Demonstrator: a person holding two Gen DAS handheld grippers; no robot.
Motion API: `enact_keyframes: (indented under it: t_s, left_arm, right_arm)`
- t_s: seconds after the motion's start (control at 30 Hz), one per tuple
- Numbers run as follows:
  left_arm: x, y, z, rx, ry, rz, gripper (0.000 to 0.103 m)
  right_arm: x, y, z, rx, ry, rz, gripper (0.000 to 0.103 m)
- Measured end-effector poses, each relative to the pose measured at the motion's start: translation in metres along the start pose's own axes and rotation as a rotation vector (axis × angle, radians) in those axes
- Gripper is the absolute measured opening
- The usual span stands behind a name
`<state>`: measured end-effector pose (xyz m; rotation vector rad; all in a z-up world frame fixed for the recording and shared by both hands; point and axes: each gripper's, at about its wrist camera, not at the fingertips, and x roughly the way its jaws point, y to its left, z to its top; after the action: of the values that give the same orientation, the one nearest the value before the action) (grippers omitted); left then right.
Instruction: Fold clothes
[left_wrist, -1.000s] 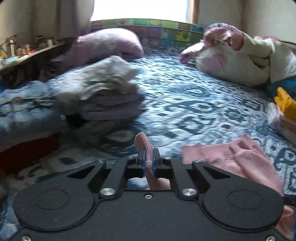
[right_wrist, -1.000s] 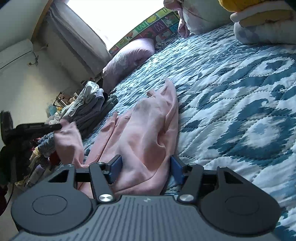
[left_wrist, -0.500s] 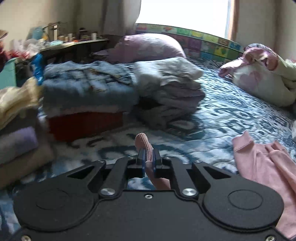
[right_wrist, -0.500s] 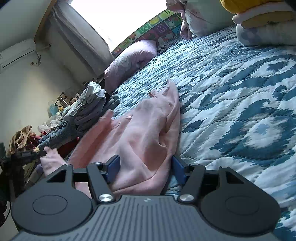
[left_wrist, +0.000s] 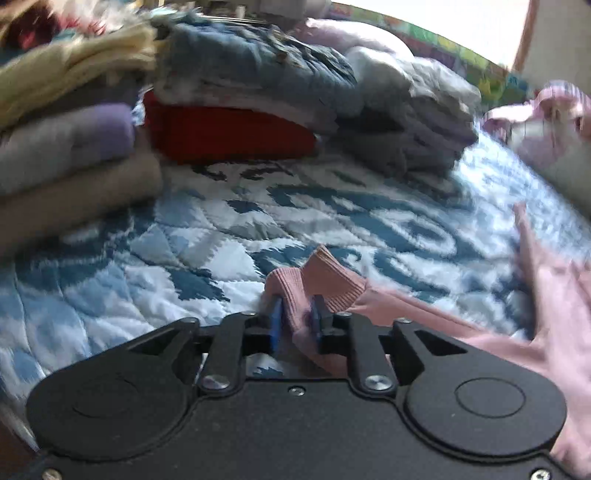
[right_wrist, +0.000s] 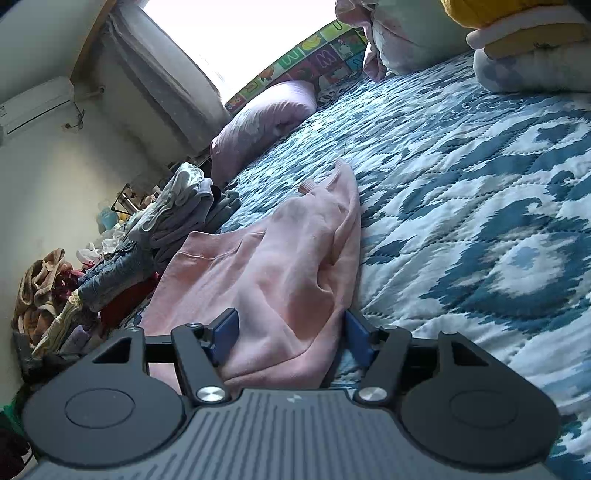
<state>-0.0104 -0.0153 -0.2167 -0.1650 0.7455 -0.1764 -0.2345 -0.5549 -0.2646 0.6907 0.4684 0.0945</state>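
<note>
Currently my left gripper (left_wrist: 295, 319) has just been opening around the ribbed cuff (left_wrist: 325, 280), sleeve laid outward on the quilt (left_wrist: 166, 258). My right gripper (right_wrist: 291, 338) sits spread astride the pink sweatshirt (right_wrist: 273, 273), anchoring its lower edge, I'd guess.

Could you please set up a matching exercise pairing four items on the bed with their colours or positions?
Things:
1. ribbed cuff
2. folded garment under the denim
3. pillow by the window
4. pink sweatshirt body

Descriptions:
A. red
B. between the right claw's fingers
C. lilac, at the head of the bed
D. between the left claw's fingers

Pairs: 1-D, 2-A, 3-C, 4-B
</note>
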Motion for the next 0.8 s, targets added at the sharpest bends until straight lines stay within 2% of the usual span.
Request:
enact_keyframes:
  t_s: [0.03, 0.17, 0.27, 0.3, 0.37, 0.4, 0.53, 0.67, 0.8]
  left_arm:
    - [-0.001, 0.004, 0.0, -0.032, -0.002, -0.011, 0.026]
    - [-0.006, 0.001, 0.002, -0.034, -0.01, 0.064, 0.027]
    - [-0.021, -0.015, 0.005, -0.043, -0.023, 0.075, 0.027]
    - [-0.027, -0.025, 0.006, -0.049, -0.02, 0.05, 0.029]
    - [-0.038, -0.046, 0.005, -0.06, -0.012, -0.004, 0.052]
    - [-0.041, -0.059, 0.002, -0.063, 0.005, -0.041, 0.066]
    - [-0.049, -0.122, -0.03, -0.037, 0.118, -0.227, 0.069]
    - [-0.051, -0.173, -0.072, 0.011, 0.188, -0.307, 0.069]
    - [-0.047, -0.205, -0.103, 0.097, 0.182, -0.328, 0.069]
  right_arm:
    - [0.0, 0.0, 0.0, 0.0, -0.001, 0.001, 0.063]
    - [0.0, 0.0, 0.001, -0.001, 0.0, 0.004, 0.063]
    - [-0.001, 0.001, 0.001, 0.001, 0.001, 0.002, 0.063]
    - [-0.002, 0.002, 0.002, 0.001, 0.003, -0.003, 0.064]
    - [-0.005, 0.004, 0.003, 0.002, 0.003, -0.015, 0.065]
    - [-0.006, 0.006, 0.003, 0.0, 0.002, -0.023, 0.067]
    - [-0.017, 0.017, 0.009, -0.028, -0.003, -0.064, 0.071]
    - [-0.017, 0.042, 0.026, -0.166, 0.031, -0.171, 0.07]
    - [0.005, 0.075, 0.052, -0.369, 0.106, -0.263, 0.067]
